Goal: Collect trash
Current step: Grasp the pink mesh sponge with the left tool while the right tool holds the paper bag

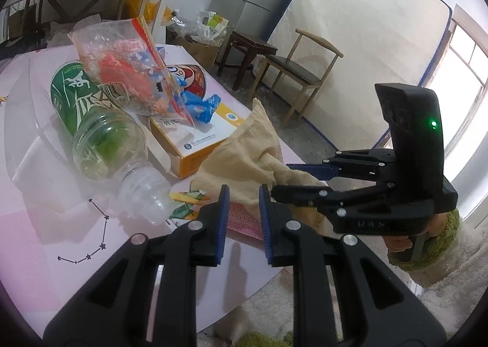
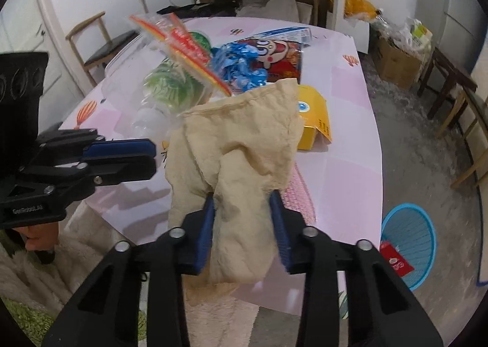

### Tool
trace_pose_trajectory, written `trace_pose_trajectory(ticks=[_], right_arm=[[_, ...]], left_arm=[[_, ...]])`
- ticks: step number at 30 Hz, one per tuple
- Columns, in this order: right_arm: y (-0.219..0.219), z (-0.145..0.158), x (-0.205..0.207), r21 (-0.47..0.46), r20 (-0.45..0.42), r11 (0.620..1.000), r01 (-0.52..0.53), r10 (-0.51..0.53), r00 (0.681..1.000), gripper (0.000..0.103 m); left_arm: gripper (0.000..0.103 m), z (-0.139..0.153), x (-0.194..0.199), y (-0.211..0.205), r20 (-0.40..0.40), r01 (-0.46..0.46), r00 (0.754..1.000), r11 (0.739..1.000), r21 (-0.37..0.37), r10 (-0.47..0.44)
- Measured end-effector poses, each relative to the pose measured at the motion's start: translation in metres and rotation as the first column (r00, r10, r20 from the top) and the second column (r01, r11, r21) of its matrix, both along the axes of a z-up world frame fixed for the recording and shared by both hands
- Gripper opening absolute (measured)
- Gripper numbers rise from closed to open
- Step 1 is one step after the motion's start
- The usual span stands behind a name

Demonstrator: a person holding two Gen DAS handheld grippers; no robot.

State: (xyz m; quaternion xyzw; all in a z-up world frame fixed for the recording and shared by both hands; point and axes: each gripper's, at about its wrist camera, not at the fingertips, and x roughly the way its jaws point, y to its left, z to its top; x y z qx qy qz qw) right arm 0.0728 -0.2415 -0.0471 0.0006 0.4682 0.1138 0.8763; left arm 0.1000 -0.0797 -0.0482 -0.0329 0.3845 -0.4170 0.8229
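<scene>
The right tool is seen pinching a crumpled beige cloth, lifted just above the near edge of the pink desk; the left tool is held nearly closed on nothing, beside it. The pick-up step appears done. Next, the cloth would likely be carried to the blue basket on the floor and released there.

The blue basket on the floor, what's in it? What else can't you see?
- Blue basket, right wrist view: gripper arm covers its near side; only a red packet shows.
- Bottle, left wrist view: clear bag hides its far end.
- Pink item under beige cloth: mostly covered.
</scene>
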Motion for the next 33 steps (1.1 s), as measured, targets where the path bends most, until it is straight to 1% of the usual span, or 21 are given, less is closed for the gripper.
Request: trace_pose_trajectory(ticks=[2, 4, 8, 9, 10, 11, 12, 14, 15, 16, 17, 19, 22, 24, 25, 27, 30, 32, 33], right_arm=[[-0.001, 0.0, -0.001, 0.018, 0.0, 1.0, 0.011, -0.011, 1.0, 0.01], [-0.004, 0.0, -0.002, 0.048, 0.004, 0.998, 0.028, -0.029, 1.0, 0.006], [-0.022, 0.008, -0.009, 0.194, 0.025, 0.978, 0.073, -0.08, 0.997, 0.005], [-0.025, 0.011, -0.01, 0.211, 0.032, 0.974, 0.082, -0.091, 0.995, 0.005], [-0.03, 0.016, -0.014, 0.241, 0.048, 0.966, 0.095, -0.109, 0.993, 0.005], [-0.033, 0.02, -0.017, 0.258, 0.058, 0.961, 0.102, -0.121, 0.991, 0.005], [-0.038, 0.023, -0.02, 0.271, 0.072, 0.956, 0.114, -0.138, 0.988, 0.005], [-0.048, 0.03, -0.028, 0.283, 0.094, 0.947, 0.149, -0.182, 0.979, 0.005], [-0.052, 0.032, -0.031, 0.283, 0.1, 0.944, 0.168, -0.203, 0.974, 0.005], [-0.057, 0.033, -0.033, 0.286, 0.105, 0.94, 0.187, -0.225, 0.969, 0.005], [-0.064, 0.034, -0.037, 0.296, 0.111, 0.931, 0.213, -0.255, 0.961, 0.005], [-0.077, 0.035, -0.044, 0.316, 0.116, 0.913, 0.259, -0.308, 0.944, 0.005], [-0.09, 0.035, -0.049, 0.334, 0.118, 0.894, 0.3, -0.355, 0.927, 0.005], [-0.095, 0.032, -0.052, 0.347, 0.118, 0.884, 0.313, -0.372, 0.921, 0.005], [-0.098, 0.031, -0.053, 0.35, 0.116, 0.882, 0.314, -0.374, 0.92, 0.005], [-0.1, 0.027, -0.053, 0.357, 0.113, 0.879, 0.317, -0.377, 0.919, 0.005], [-0.107, 0.021, -0.055, 0.376, 0.109, 0.869, 0.321, -0.386, 0.916, 0.005], [-0.11, 0.017, -0.056, 0.389, 0.106, 0.861, 0.327, -0.394, 0.913, 0.005], [-0.111, 0.015, -0.057, 0.394, 0.103, 0.858, 0.33, -0.398, 0.911, 0.005]], left_arm=[[0.018, 0.001, -0.003, 0.004, 0.003, -0.002, 1.0, 1.0, -0.002, 0.002], [0.018, 0.005, -0.005, 0.009, 0.009, -0.002, 1.0, 1.0, -0.003, 0.002], [0.018, 0.011, -0.014, 0.009, 0.038, 0.004, 0.999, 1.0, 0.003, -0.004], [0.021, 0.012, -0.015, 0.008, 0.043, 0.009, 0.999, 1.0, 0.008, -0.009], [0.03, 0.012, -0.016, 0.008, 0.047, 0.012, 0.999, 1.0, 0.013, -0.012], [0.035, 0.012, -0.018, 0.006, 0.055, 0.014, 0.998, 1.0, 0.023, -0.015], [0.044, 0.012, -0.02, 0.004, 0.064, 0.012, 0.998, 0.999, 0.03, -0.014], [0.054, 0.014, -0.021, -0.001, 0.074, 0.017, 0.997, 0.999, 0.038, -0.019], [0.065, 0.014, -0.02, -0.005, 0.072, 0.025, 0.997, 0.999, 0.046, -0.028], [0.069, 0.013, -0.02, -0.01, 0.072, 0.031, 0.997, 0.998, 0.061, -0.035], [0.07, 0.013, -0.019, -0.013, 0.074, 0.036, 0.996, 0.997, 0.067, -0.04], [0.082, 0.01, -0.016, -0.025, 0.061, 0.071, 0.995, 0.993, 0.09, -0.077], [0.084, 0.007, -0.014, -0.043, 0.072, 0.089, 0.992, 0.985, 0.147, -0.101], [0.085, 0.005, -0.013, -0.059, 0.092, 0.109, 0.987, 0.973, 0.204, -0.13], [0.087, 0.003, -0.011, -0.066, 0.101, 0.115, 0.985, 0.965, 0.235, -0.142], [0.088, -0.002, -0.008, -0.078, 0.103, 0.127, 0.981, 0.947, 0.293, -0.164], [0.088, -0.013, -0.006, -0.096, 0.099, 0.144, 0.975, 0.907, 0.396, -0.197], [0.088, -0.02, -0.009, -0.102, 0.114, 0.146, 0.969, 0.876, 0.459, -0.221], [0.088, -0.023, -0.01, -0.106, 0.115, 0.15, 0.966, 0.865, 0.479, -0.231]])
